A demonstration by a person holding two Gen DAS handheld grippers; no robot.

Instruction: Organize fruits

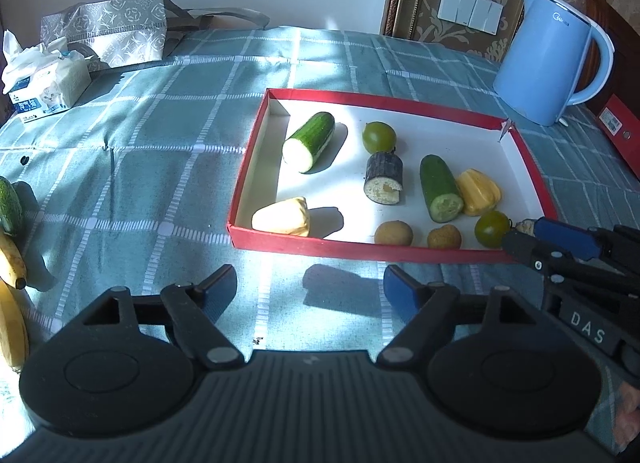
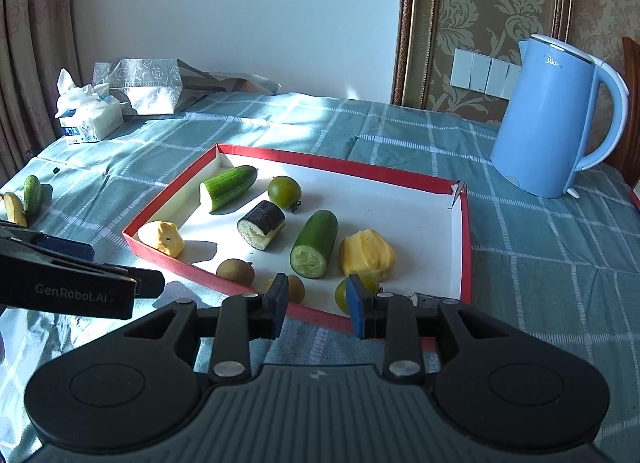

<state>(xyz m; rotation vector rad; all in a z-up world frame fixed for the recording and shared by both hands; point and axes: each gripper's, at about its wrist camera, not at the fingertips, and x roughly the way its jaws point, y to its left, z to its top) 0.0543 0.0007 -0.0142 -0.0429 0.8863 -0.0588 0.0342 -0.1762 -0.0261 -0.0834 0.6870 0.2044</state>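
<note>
Red tray sat centre frame, holding cut fruit pieces. Left gripper hovered at lower centre, jaws spread, empty. Right gripper at tray's near edge, jaws parted, empty, beside green tomato. Tomato judged light, smooth, liable to roll; grip across widest part, gently.

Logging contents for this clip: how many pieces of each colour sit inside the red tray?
In the red tray:
Dark green cucumber pieces: 2
Green round fruits: 2
Yellow pieces: 2
Brown round fruits: 2
Black-skinned piece: 1
Total: 9
</note>
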